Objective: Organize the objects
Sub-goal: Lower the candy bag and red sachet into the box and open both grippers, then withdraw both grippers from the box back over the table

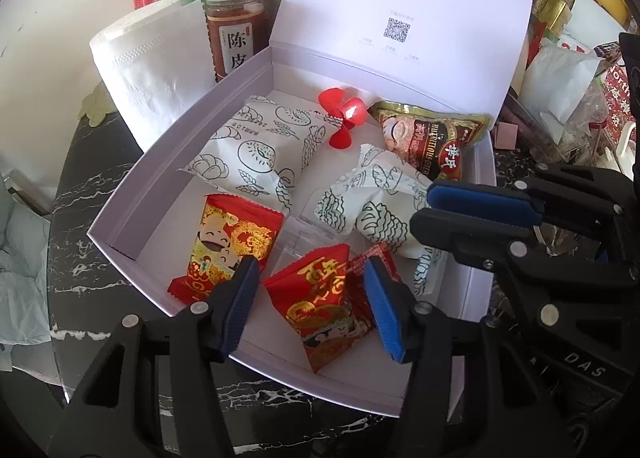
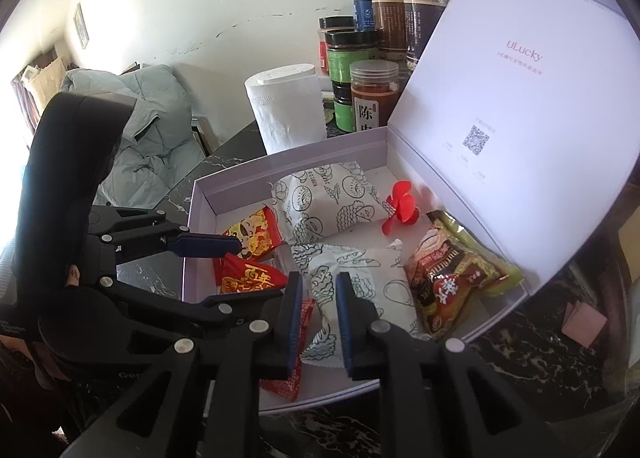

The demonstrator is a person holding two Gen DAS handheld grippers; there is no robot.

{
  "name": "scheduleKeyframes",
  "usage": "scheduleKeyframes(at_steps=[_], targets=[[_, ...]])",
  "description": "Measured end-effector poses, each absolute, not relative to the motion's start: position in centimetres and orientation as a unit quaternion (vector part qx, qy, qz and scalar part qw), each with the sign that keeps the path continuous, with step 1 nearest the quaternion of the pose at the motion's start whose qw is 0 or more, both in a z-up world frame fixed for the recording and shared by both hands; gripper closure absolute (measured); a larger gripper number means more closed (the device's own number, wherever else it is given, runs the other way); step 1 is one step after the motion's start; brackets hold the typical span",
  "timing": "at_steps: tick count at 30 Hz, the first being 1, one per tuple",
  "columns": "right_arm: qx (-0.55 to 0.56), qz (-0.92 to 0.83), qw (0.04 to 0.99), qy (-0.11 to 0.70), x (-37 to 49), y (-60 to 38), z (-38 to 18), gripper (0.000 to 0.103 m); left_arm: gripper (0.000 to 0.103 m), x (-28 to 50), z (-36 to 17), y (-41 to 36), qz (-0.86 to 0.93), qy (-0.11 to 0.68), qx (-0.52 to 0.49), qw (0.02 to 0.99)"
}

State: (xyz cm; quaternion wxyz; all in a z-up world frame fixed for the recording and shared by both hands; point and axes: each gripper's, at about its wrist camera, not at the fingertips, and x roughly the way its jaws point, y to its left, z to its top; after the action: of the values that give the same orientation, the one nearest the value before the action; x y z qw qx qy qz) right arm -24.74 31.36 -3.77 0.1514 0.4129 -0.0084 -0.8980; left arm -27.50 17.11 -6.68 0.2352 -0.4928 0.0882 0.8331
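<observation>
A white box (image 1: 132, 194) with its lid up holds snack packets: two white printed packets (image 1: 256, 146) (image 2: 332, 202), two red-gold packets (image 1: 232, 242), a brown-gold sachet (image 1: 432, 138) and a red toy fan (image 1: 342, 114). My left gripper (image 1: 312, 298) is open around a red-gold packet (image 1: 320, 298) at the box's near edge, pads apart from it. My right gripper (image 2: 318, 318) has its jaws close on both sides of the crumpled end of the nearer white packet (image 2: 360, 290); I cannot tell whether it grips. It also shows in the left wrist view (image 1: 476, 210).
A paper towel roll (image 1: 152, 70) and several jars (image 1: 236, 26) stand behind the box on the black marble table (image 1: 80, 218). Cluttered bags and packages (image 1: 560, 90) lie to the right. A pale padded jacket (image 2: 152, 130) lies at left.
</observation>
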Motion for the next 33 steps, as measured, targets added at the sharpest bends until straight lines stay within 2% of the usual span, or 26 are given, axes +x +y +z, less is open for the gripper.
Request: scheduleKeyframes(at_steps=[5,17,21,26,28,30,31,33], targets=[[0.410,-0.901,0.143,-0.006,-23.9,31.6,-2.9,0.083,0.047,-26.7,-5.3,16.4,0.841,0.090,-0.483,0.227],[0.373,-0.920,0.120,0.017,-21.0,31.6,1.8,0.061,0.045,-24.4,-0.3,15.2,0.864,0.083,-0.447,0.215],[0.356,-0.927,0.113,0.017,-19.7,31.5,3.4,0.050,0.034,-23.4,1.3,14.8,0.878,0.085,-0.426,0.203],[0.339,-0.936,0.097,0.019,-18.1,31.6,5.0,0.038,0.027,-22.0,3.0,14.2,0.890,0.084,-0.405,0.190],[0.334,-0.938,0.087,0.019,-17.7,31.6,5.4,0.020,0.023,-21.4,3.6,14.0,0.895,0.080,-0.397,0.185],[0.326,-0.943,0.063,0.025,-17.3,31.6,5.9,0.007,0.018,-20.9,4.2,13.7,0.901,0.078,-0.389,0.176],[0.320,-0.945,0.052,0.029,-17.0,31.6,6.2,0.003,0.017,-20.7,4.5,13.6,0.903,0.077,-0.385,0.172],[0.309,-0.950,0.040,0.026,-16.4,31.8,6.7,0.003,0.016,-20.2,5.0,13.3,0.907,0.075,-0.378,0.171]])
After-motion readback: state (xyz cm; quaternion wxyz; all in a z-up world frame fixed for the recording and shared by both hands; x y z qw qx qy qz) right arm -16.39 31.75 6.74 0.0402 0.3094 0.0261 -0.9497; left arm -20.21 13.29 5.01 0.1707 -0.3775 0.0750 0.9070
